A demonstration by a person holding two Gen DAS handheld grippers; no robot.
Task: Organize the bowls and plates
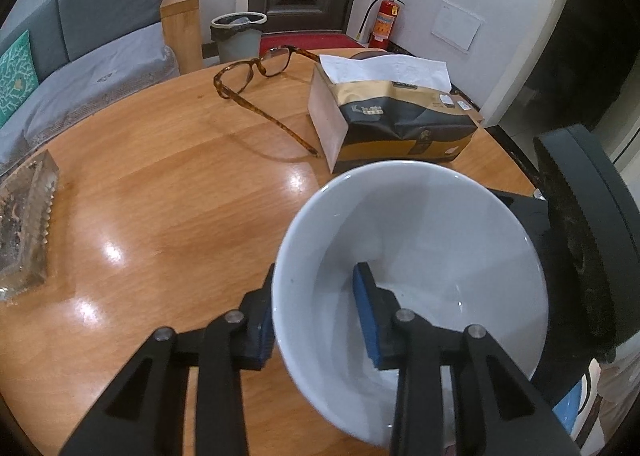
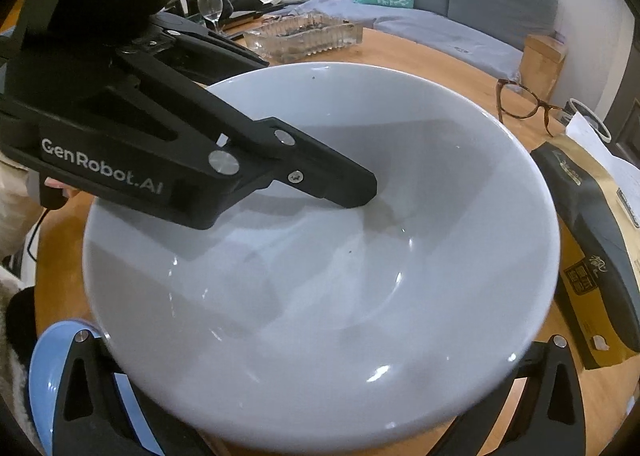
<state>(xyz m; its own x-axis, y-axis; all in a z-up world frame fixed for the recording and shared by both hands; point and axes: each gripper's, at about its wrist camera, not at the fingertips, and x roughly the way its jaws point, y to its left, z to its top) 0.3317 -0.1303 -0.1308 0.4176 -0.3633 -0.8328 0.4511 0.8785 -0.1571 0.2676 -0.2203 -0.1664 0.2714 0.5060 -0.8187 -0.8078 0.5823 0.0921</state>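
Bowl work is only beginning, as far as you can judge: the white bowl point(image 1: 408, 256) is sitting on the wooden bench point(image 1: 168, 195), in front of the tissue pack point(image 1: 392, 119), and nothing is stacked yet.

Your left tool point(image 1: 316, 320) is straddling the bowl's near wall, one blue pad inside and the other outside. The jaws are narrow, yet you cannot tell from these views whether the pads are actually pressing the wall.

Your right tool point(image 2: 316, 396) is standing wide open, its two fingers flanking the bowl's near rim without touching it, and holding nothing.

Beside the white bowl, under the right tool's left finger, a blue dish point(image 2: 44, 376) is showing its rim; whether it is a plate or a bowl is hard to tell. It is probably waiting to be grouped with the white one, so gathering and placing both are likely remaining.

Beyond the white bowl, tortoiseshell glasses point(image 1: 260, 75) are lying by the tissue pack, and a ribbed glass tray point(image 2: 304, 35) is resting toward the bench's far edge with a wine glass point(image 2: 210, 7) behind it.

Readable writing: "GenRobot.AI" in white on the left tool's body. The tissue pack is carrying gold-and-black print too small to read.
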